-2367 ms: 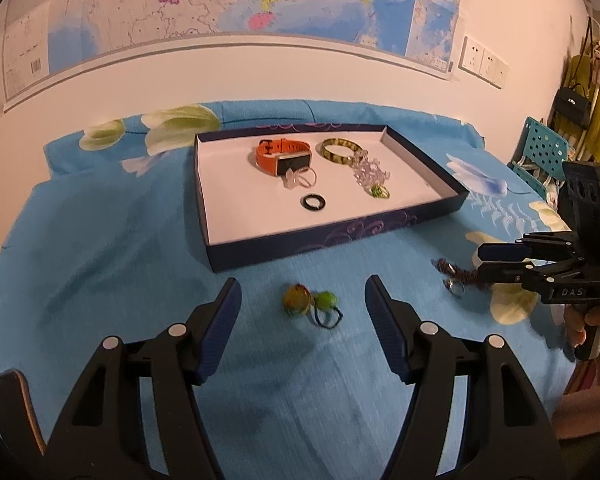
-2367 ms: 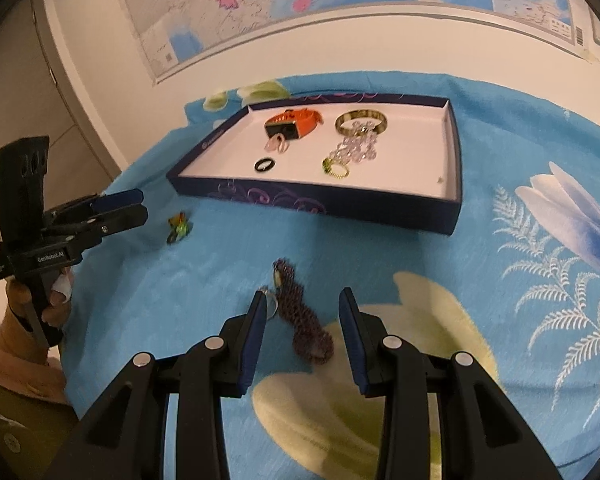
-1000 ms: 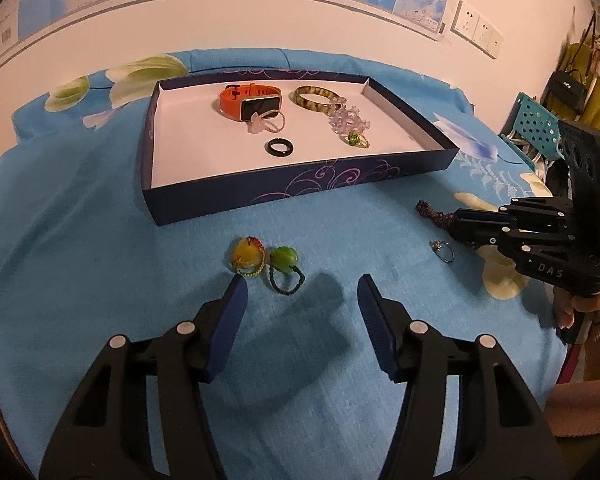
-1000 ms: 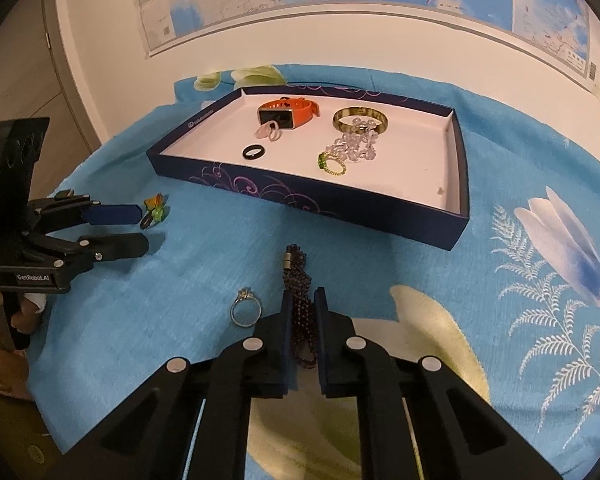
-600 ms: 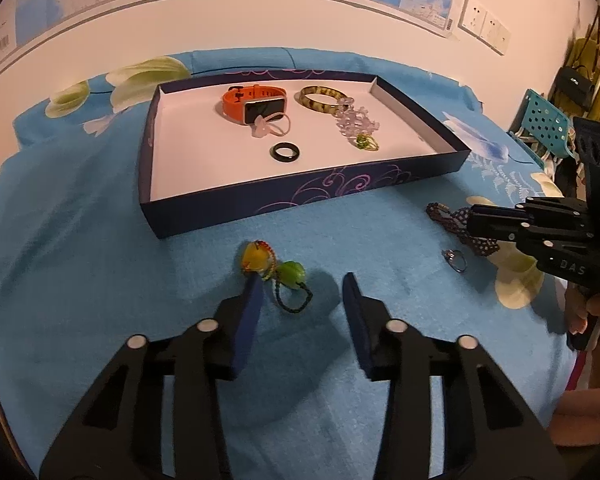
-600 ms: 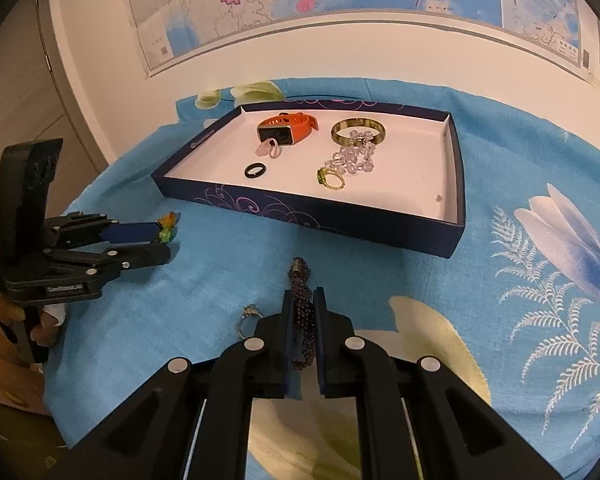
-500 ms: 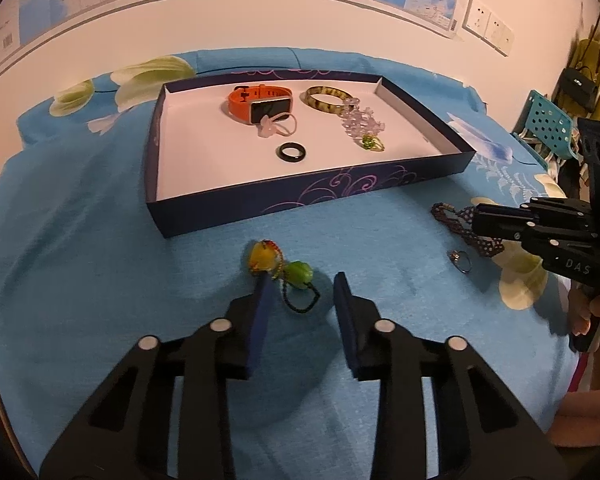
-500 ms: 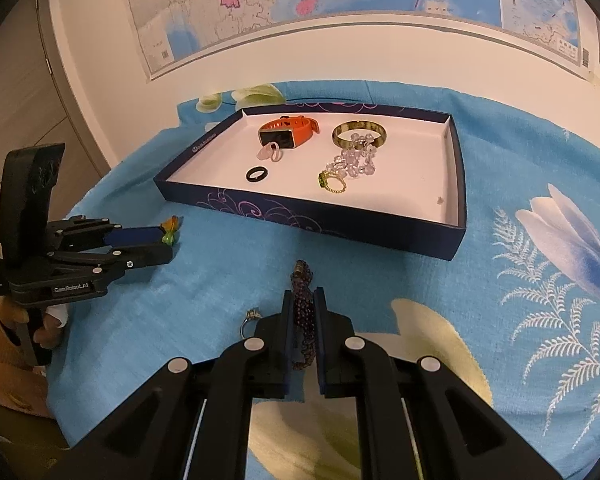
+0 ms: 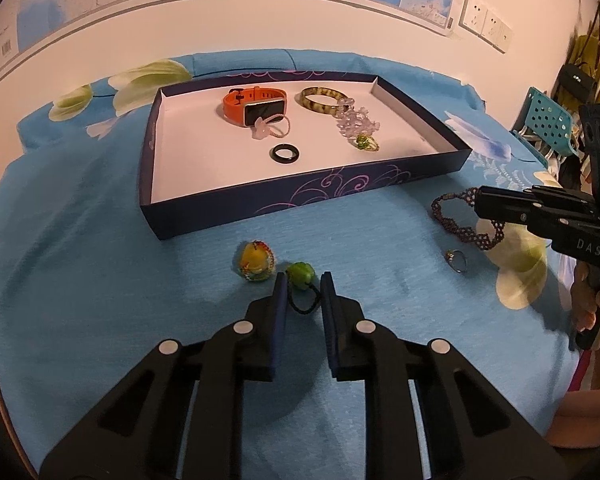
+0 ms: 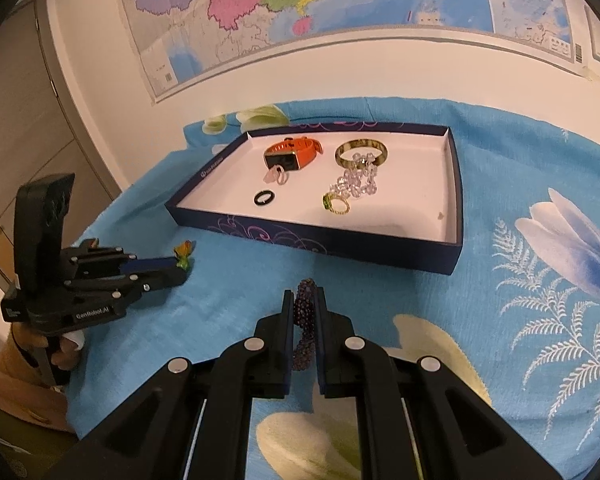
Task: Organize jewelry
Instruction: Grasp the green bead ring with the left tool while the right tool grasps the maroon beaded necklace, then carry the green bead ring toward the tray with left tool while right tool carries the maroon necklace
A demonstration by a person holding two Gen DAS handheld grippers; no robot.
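Note:
In the left wrist view my left gripper [image 9: 303, 282] stands low over the blue cloth. Its jaws are closing around a green bead hair tie [image 9: 300, 273]; a gap still shows on the bead's right. A yellow beaded piece [image 9: 254, 266] lies just left of it. My right gripper [image 10: 304, 306] is shut on a purple beaded bracelet [image 10: 302, 322]; from the left wrist view the bracelet [image 9: 458, 228] hangs from its tips. A silver ring [image 9: 456, 260] lies on the cloth below. The dark blue tray [image 9: 300, 200] holds an orange watch [image 9: 252, 106], a bangle, a crystal bracelet and rings.
A blue flowered cloth [image 10: 540, 320] covers the table up to the wall with a map. A blue perforated chair [image 9: 548, 128] and hanging bags stand at the far right. A door [image 10: 28, 128] is at the left. A hand [image 9: 588, 300] holds the right gripper.
The left jaws have narrowed from wide apart to close around the green bead. The right gripper stays shut on the purple bracelet, which now hides the silver ring in its view.

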